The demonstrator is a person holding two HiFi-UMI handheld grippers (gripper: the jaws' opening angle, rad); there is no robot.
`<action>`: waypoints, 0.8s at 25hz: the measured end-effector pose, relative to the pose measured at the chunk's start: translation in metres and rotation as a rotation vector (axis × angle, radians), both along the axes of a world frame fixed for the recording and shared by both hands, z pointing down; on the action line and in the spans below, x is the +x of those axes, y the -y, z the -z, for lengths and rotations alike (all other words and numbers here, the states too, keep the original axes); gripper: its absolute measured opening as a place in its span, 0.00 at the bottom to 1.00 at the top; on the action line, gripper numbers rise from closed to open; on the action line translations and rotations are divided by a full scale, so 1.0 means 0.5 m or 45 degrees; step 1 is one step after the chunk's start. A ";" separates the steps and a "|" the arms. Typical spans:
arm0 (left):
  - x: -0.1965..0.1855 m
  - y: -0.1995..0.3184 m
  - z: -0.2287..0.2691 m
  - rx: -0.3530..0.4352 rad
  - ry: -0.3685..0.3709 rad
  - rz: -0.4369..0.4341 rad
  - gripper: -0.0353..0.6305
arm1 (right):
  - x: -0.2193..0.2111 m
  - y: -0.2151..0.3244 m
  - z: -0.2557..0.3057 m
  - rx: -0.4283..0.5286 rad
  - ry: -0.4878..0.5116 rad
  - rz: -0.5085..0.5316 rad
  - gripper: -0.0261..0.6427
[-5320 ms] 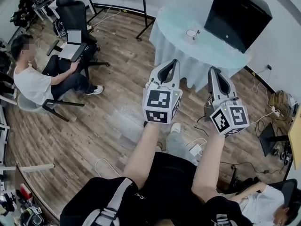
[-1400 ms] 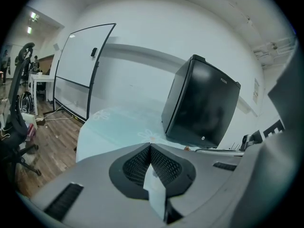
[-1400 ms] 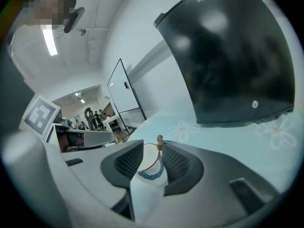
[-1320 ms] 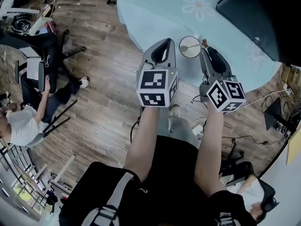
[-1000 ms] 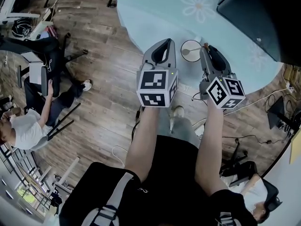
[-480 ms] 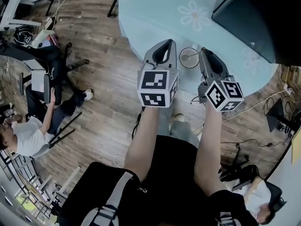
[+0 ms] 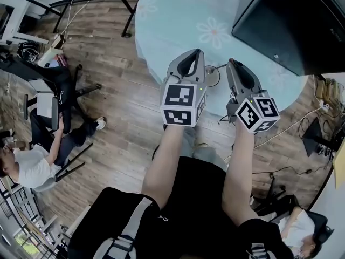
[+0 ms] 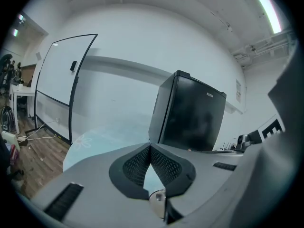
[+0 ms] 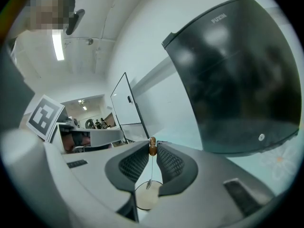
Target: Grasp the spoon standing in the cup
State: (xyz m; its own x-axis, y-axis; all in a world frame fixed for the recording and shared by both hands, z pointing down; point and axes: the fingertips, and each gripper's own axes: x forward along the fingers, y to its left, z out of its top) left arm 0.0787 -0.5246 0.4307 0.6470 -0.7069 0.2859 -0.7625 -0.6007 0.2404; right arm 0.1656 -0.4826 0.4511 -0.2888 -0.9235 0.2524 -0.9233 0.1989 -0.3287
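One spoon (image 9: 152, 150), brown knob pinched between right gripper (image 9: 152, 144) jaws' tips, bowl hanging toward cup (image 9: 145, 201); left gripper (image 8: 150, 146) jaws closed, empty.

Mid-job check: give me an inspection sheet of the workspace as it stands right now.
Surface: round table, pale blue flowered cloth.
Job's things: spoon, knob end between the right fingers, bowl over the cup.
Clutter: black cabinet on the table.
Grippers: left gripper shut, empty; right gripper, jaws have just been closing, now shut on the spoon.
Cables: white cable trailing at right.
Surroundings: wooden floor, seated person, whiteboard.
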 end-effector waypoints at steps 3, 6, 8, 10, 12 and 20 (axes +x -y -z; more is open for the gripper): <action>0.009 -0.001 0.027 0.038 -0.012 -0.016 0.06 | 0.001 0.002 0.030 0.037 -0.018 0.010 0.11; 0.011 0.002 0.055 0.077 -0.023 -0.025 0.06 | -0.001 0.006 0.065 0.085 -0.036 0.017 0.11; 0.013 0.003 0.073 0.104 -0.029 -0.032 0.06 | -0.001 0.008 0.086 0.116 -0.050 0.017 0.11; 0.015 0.003 0.091 0.130 -0.035 -0.038 0.06 | 0.001 0.008 0.106 0.144 -0.061 0.013 0.11; 0.018 0.001 0.110 0.160 -0.042 -0.047 0.06 | 0.005 0.009 0.127 0.173 -0.079 0.000 0.11; 0.038 -0.015 0.184 0.267 -0.083 -0.091 0.06 | 0.031 -0.012 0.221 0.287 -0.177 -0.063 0.11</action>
State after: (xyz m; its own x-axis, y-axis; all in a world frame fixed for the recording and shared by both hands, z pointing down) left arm 0.0977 -0.5169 0.3385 0.7101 -0.6978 0.0940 -0.7030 -0.6948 0.1518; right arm 0.1809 -0.4765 0.3406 -0.2190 -0.9730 0.0733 -0.9668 0.2063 -0.1506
